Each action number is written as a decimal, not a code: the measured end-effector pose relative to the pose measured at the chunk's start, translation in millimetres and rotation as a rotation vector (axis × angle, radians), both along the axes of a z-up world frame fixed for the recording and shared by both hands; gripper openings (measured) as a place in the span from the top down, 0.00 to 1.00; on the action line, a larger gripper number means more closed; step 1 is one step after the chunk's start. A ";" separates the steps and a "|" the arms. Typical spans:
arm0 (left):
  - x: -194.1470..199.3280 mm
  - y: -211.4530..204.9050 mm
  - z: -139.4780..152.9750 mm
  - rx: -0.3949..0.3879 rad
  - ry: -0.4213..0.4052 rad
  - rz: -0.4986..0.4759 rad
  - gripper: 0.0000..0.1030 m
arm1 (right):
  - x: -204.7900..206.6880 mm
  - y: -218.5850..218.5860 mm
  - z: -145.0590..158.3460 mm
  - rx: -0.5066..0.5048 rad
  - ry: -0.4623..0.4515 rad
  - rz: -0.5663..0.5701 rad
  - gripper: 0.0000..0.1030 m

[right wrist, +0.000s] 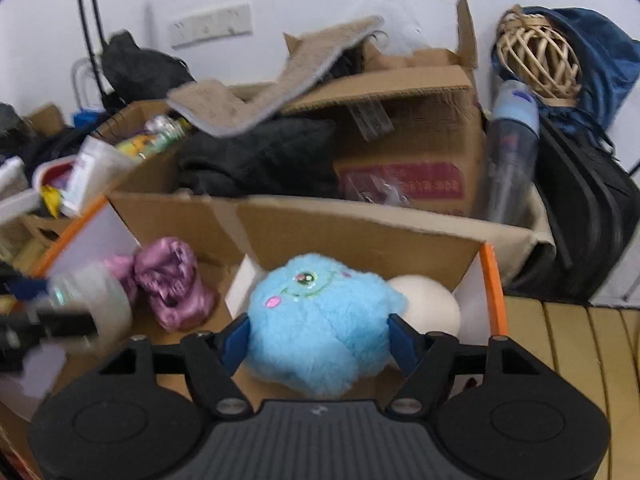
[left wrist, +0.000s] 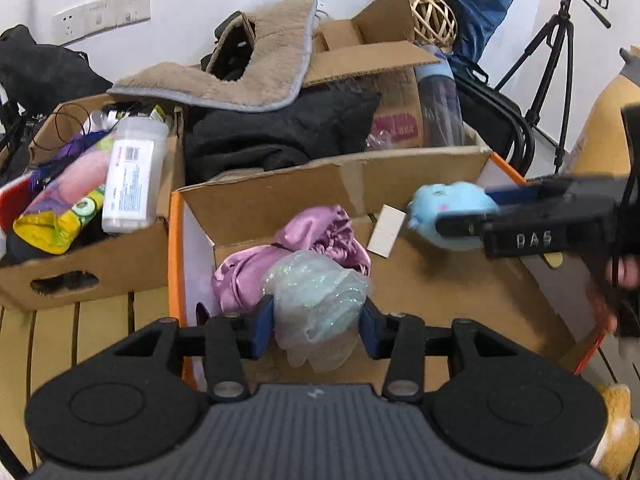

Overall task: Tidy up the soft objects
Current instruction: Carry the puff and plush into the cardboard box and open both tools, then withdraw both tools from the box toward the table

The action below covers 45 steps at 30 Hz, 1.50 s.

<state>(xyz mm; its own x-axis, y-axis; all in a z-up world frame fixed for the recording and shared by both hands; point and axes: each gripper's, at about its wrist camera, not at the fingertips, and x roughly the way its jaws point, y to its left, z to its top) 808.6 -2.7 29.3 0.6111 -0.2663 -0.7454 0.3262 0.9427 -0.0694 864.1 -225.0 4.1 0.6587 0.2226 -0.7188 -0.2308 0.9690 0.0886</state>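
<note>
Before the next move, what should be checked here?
1. Left gripper has the iridescent mesh pouf between its fingers: ok.
2. Right gripper has the blue plush between its fingers: ok.
3. Both loads are over the orange-edged box: ok.
4. Bare box floor below the pouf: ok; purple satin cloth lies behind.
5. Plush firmly pinched: cannot tell.
</note>
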 end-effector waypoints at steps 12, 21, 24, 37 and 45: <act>-22.1 6.9 27.3 0.073 -0.086 0.081 0.22 | -27.8 -13.3 48.1 0.020 -0.045 0.050 0.14; -93.2 22.3 110.0 0.051 -0.219 0.147 0.15 | -96.1 -52.6 124.3 -0.022 -0.141 -0.002 0.14; -132.7 22.8 140.6 0.033 -0.266 0.146 0.12 | -131.9 -65.1 147.1 -0.016 -0.177 -0.007 0.13; -364.9 30.9 162.3 -0.019 -0.533 0.208 0.00 | -345.8 -71.3 181.8 0.013 -0.348 0.055 0.10; -515.4 35.3 135.9 -0.070 -0.666 0.203 0.00 | -499.6 -60.6 165.0 0.026 -0.458 0.075 0.04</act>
